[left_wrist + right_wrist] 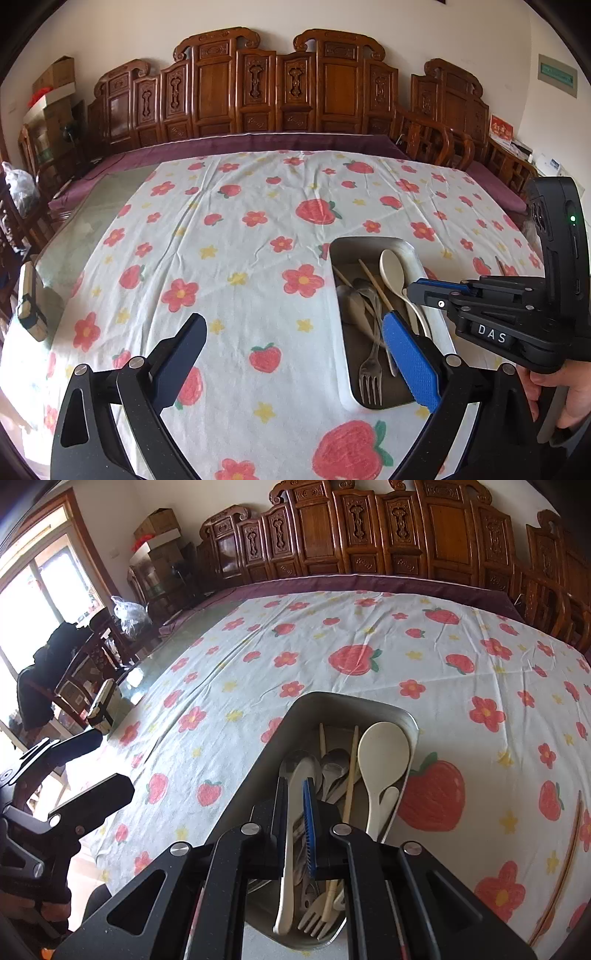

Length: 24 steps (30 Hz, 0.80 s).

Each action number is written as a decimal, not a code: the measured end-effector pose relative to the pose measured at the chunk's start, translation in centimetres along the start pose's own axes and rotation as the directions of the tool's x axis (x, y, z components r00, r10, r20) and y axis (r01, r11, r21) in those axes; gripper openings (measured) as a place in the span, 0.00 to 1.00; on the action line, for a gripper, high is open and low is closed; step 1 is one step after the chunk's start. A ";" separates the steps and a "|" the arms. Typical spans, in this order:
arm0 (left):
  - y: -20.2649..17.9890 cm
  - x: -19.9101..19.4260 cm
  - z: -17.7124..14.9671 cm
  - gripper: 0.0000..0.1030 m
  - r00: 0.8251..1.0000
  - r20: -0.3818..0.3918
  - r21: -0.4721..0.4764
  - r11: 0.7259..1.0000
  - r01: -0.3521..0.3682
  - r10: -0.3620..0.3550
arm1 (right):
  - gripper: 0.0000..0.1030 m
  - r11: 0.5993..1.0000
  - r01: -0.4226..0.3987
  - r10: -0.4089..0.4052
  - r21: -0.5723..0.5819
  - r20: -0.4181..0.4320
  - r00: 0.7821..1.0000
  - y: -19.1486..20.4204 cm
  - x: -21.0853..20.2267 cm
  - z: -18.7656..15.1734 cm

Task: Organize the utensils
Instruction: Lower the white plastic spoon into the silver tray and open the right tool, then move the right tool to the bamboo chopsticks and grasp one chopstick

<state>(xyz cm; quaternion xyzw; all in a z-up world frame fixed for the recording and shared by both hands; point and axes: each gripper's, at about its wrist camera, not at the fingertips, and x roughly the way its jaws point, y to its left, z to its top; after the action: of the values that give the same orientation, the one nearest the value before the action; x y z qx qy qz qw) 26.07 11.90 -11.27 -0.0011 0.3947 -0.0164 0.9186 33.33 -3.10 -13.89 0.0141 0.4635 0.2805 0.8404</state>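
most of the utensils are seen gathered in the metal tray [412,720] on the desk [258,229]: a cream spoon [382,753], a metal fork [371,373], chopsticks [351,771], metal spoons [334,766] and a pale plastic fork [314,917]. a white spoon [295,812] is pinched by its handle between the nearly closed jaws of the right gripper [297,812], low over the tray, so its placing is judged not yet finished. the left gripper [291,354] is held with jaws spread wide and empty, just beside the tray. one thin stick [565,867] is seen lying on the cloth at the right, apparently still to be collected.
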 end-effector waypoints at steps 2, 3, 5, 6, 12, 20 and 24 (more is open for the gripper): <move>-0.4 0.1 -0.1 0.90 1.000 -0.003 0.003 1.000 0.009 -0.009 | 0.10 1.000 0.005 -0.005 0.003 0.014 1.000 -0.5 -0.9 -0.3; -0.7 0.1 -0.1 0.90 1.000 -0.003 0.007 1.000 0.012 -0.012 | 0.10 1.000 0.006 -0.006 0.003 0.020 1.000 -0.7 -1.3 -0.4; -1.5 -0.1 -0.2 0.90 1.000 0.003 0.022 1.000 0.018 -0.018 | 0.10 1.000 0.022 -0.022 -0.004 0.037 0.999 -1.5 -2.7 -1.1; -2.0 -0.1 -0.1 0.90 1.000 0.004 0.032 0.999 0.020 -0.020 | 0.10 1.000 0.030 -0.030 -0.007 0.041 0.999 -1.8 -3.2 -1.4; -5.3 -0.4 0.0 0.90 0.997 0.011 0.076 0.995 0.072 -0.073 | 0.10 0.990 0.139 -0.138 -0.016 0.047 0.989 -6.1 -6.5 -4.9; -11.8 0.0 -0.4 0.90 0.983 0.004 0.160 0.971 0.178 -0.181 | 0.18 0.959 0.277 -0.279 0.058 0.023 0.960 -13.8 -10.9 -9.4; -15.0 0.3 -0.6 0.90 0.977 -0.008 0.204 0.956 0.212 -0.215 | 0.18 0.939 0.328 -0.329 0.102 -0.001 0.944 -17.1 -11.9 -10.9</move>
<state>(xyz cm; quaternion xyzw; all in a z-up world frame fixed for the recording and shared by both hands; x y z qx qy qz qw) 25.40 -3.06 -11.73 0.0502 0.3821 -0.1560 0.9095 27.66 -25.90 -15.78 -0.0188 0.4662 0.1126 0.8773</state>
